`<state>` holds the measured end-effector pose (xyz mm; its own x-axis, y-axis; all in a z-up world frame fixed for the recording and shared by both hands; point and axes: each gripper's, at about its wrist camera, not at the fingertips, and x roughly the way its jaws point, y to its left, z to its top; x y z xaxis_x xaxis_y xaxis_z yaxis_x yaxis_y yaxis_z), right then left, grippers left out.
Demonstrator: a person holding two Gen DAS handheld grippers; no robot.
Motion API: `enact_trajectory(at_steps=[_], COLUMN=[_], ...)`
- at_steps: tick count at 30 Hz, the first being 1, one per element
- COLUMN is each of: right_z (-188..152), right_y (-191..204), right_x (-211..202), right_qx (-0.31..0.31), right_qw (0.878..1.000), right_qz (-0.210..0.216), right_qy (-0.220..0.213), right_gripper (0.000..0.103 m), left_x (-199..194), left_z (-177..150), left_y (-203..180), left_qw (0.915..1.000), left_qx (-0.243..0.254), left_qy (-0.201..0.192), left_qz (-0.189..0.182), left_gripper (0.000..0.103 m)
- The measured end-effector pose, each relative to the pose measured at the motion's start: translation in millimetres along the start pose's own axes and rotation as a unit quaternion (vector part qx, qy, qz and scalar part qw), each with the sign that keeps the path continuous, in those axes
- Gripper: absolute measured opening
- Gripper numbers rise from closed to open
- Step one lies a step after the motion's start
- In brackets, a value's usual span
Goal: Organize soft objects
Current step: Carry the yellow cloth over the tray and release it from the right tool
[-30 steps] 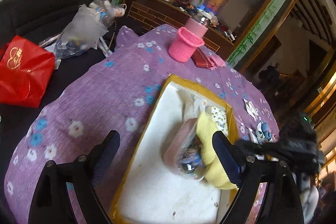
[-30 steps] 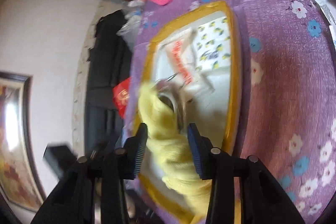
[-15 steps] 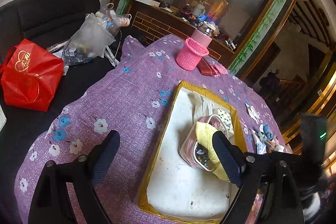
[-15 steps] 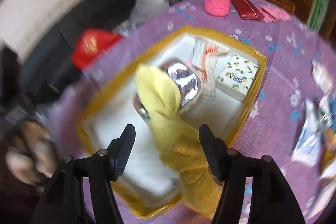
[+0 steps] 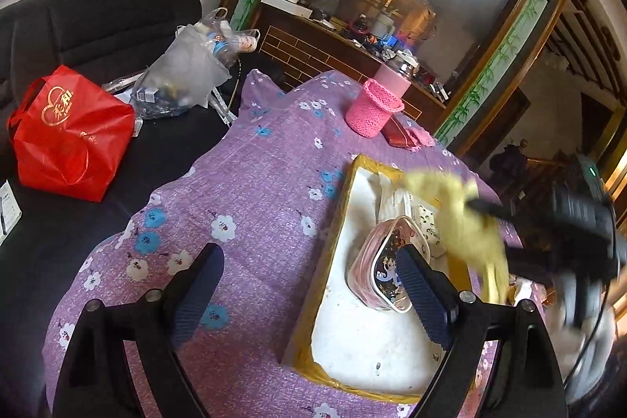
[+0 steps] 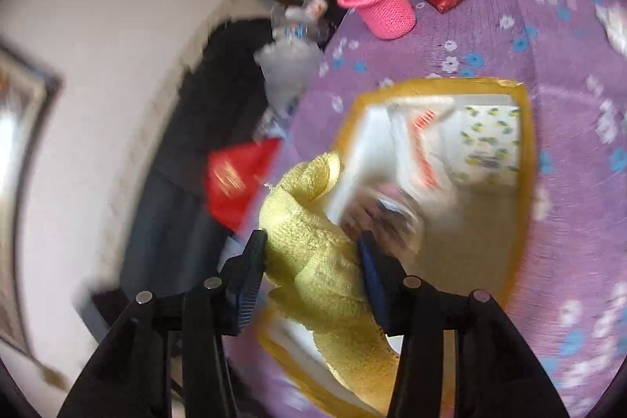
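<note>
Yellow towel (image 6: 313, 261): fuzzy terry cloth, bunched into a lumpy roll, one end folded over at the far tip, the rest trailing down toward the camera. Right gripper (image 6: 311, 261) is clamped on it, both pads pressed into the cloth; the towel is lifted, hanging over the near left corner of the yellow-rimmed tray (image 6: 525, 159). From the left wrist view the same towel (image 5: 466, 218) shows blurred and stretched above the right side of the tray (image 5: 333, 241), with the right gripper (image 5: 486, 208) reaching in from the right, body dark and smeared. Left gripper (image 5: 309, 285) is spread wide, holding nothing, hovering near the tray's left rim, left finger over the purple flowered tablecloth (image 5: 254, 190), right finger over the tray. In the tray: a clear pink-edged pouch (image 5: 380, 273), a lemon-print pack (image 6: 490, 143) at the far right, a white packet with orange print (image 6: 419, 147) beside it. Pink knit cup sleeve (image 5: 372, 108) stands on the cloth farther back; red bag (image 5: 66, 140) on the dark sofa at left.
</note>
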<state>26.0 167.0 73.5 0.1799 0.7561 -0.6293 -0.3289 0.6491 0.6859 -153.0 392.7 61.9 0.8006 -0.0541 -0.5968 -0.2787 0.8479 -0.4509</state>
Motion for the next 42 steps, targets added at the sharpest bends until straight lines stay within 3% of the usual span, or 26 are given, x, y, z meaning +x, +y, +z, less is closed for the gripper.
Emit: enact_trajectory(at_steps=[3,7,9,11,15,17,22,29,34,37,39,42], right_z=[21,36,33,31,33,37,39,1,-32,-53,-67,-85], right_y=[-2,-25,-37,-44,-48,-45,-21,-27,-52,-70,-82,-97], right_x=[13,42,60,70,71,64,28,-23,-74,-118,-152,-198], right_qx=[0.059,0.178,0.222,0.229,0.212,0.193,0.09,0.005,-0.047,-0.064,-0.072,-0.078], right_qw=[0.998,0.98,0.971,0.97,0.976,0.98,0.993,0.994,0.985,0.973,0.96,0.939], right_qz=[0.032,0.084,0.088,0.073,0.036,0.028,-0.015,-0.066,-0.124,-0.166,-0.202,-0.243], right_qy=[-0.022,-0.032,-0.032,-0.035,-0.043,-0.048,-0.081,-0.086,-0.111,-0.145,-0.178,-0.23], right_gripper=[0.047,0.047,0.047,0.049,0.053,0.061,0.062,0.062,0.062,0.062,0.064,0.075], left_x=[-1,-1,-1,0,0,2,4,2,-1,-3,-3,-3], left_z=[0,0,-1,-2,-3,-3,-5,-7,-13,-18,-21,-29], left_y=[3,7,7,6,5,5,5,-3,-18,-32,-44,-71], left_qw=[1.0,0.9999,0.9999,0.9999,0.9998,0.9998,0.9998,0.9996,0.999,0.9985,0.998,0.9961], left_qx=[0.001,-0.003,-0.003,0.001,0.008,0.005,0.003,0.012,0.031,0.045,0.056,0.082], left_qy=[0.002,0.005,0.007,0.013,0.015,0.018,0.021,0.025,0.028,0.027,0.028,0.032], left_qz=[0.004,0.009,0.009,0.009,0.008,0.006,0.005,0.009,0.017,0.018,0.014,0.001], left_gripper=[0.092,0.092,0.092,0.092,0.092,0.092,0.092,0.092,0.092,0.092,0.092,0.094])
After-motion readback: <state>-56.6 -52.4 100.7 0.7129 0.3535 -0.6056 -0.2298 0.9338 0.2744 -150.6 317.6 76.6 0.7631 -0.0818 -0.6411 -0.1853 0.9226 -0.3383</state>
